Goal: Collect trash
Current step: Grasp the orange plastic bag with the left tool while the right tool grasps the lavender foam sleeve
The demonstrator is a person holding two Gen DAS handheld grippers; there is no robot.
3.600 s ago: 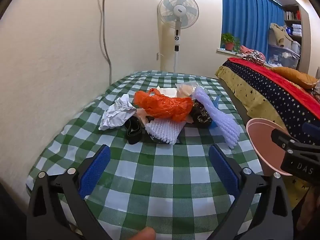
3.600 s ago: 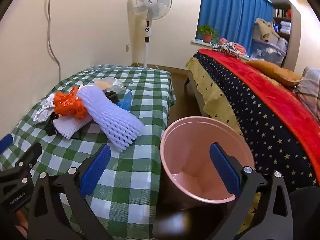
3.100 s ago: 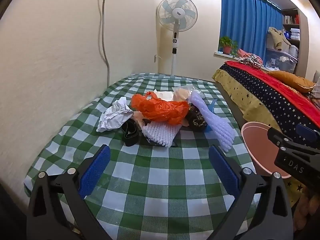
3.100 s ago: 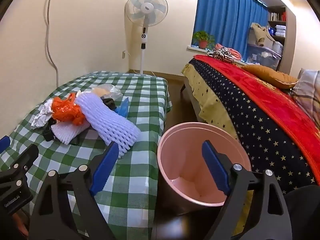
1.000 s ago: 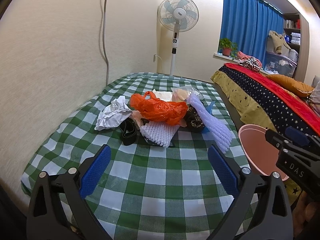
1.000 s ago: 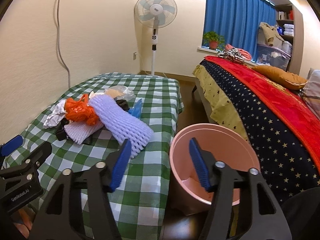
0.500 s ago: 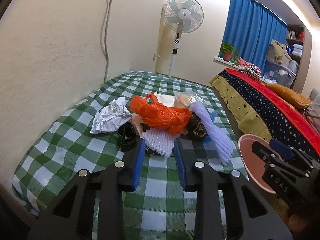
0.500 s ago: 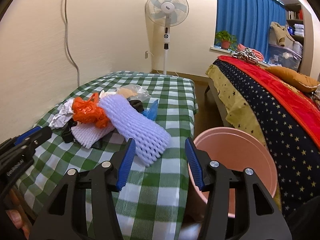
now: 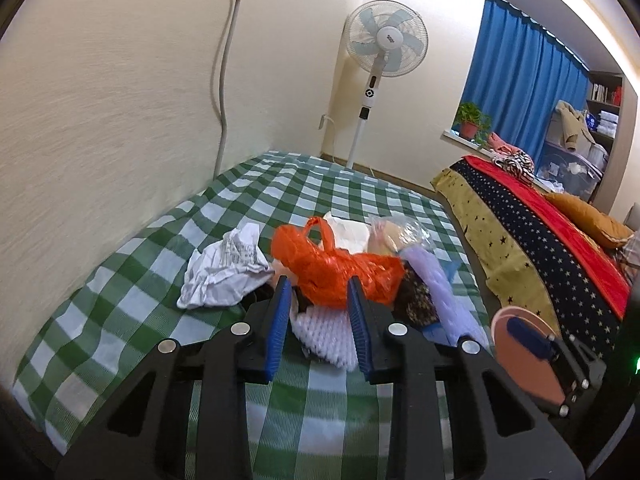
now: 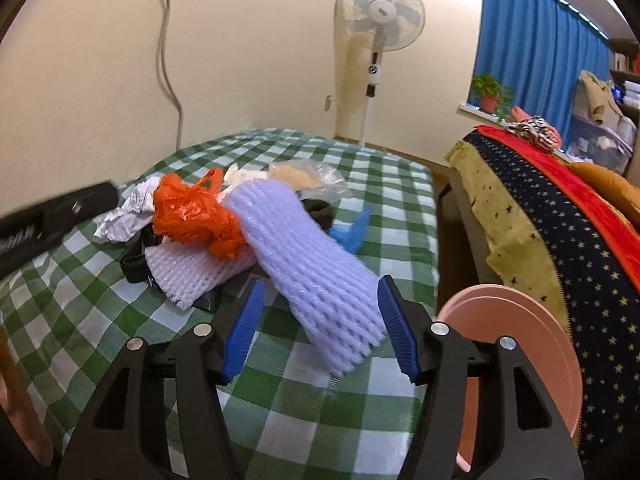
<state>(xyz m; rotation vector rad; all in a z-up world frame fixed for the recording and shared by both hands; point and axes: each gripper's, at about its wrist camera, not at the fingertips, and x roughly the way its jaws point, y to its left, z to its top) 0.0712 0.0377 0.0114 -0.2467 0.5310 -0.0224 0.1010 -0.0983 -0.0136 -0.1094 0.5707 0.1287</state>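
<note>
A heap of trash lies on the green checked table (image 9: 120, 320): an orange plastic bag (image 9: 340, 268), crumpled white paper (image 9: 224, 272), a white foam net (image 9: 324, 332), a long lavender foam net (image 10: 312, 256) and a clear bag (image 10: 308, 176). My left gripper (image 9: 318, 284) hovers just short of the heap. Its jaws are narrowed, with a gap and nothing gripped. My right gripper (image 10: 322, 284) has its jaws opening. The lavender net's near end lies between the tips, and the pads do not press on it. A pink bin (image 10: 520, 340) stands off the table's right edge.
A cream wall with a hanging cable runs along the table's left side. A standing fan (image 9: 384, 48) is behind the table. A bed (image 10: 560, 220) with a starred cover is to the right, past a narrow floor gap. A blue scrap (image 10: 352, 228) lies beside the heap.
The left jaws have come in from wide open to a narrow gap. Both grippers have moved closer to the heap, and the right jaws stand a little wider than before.
</note>
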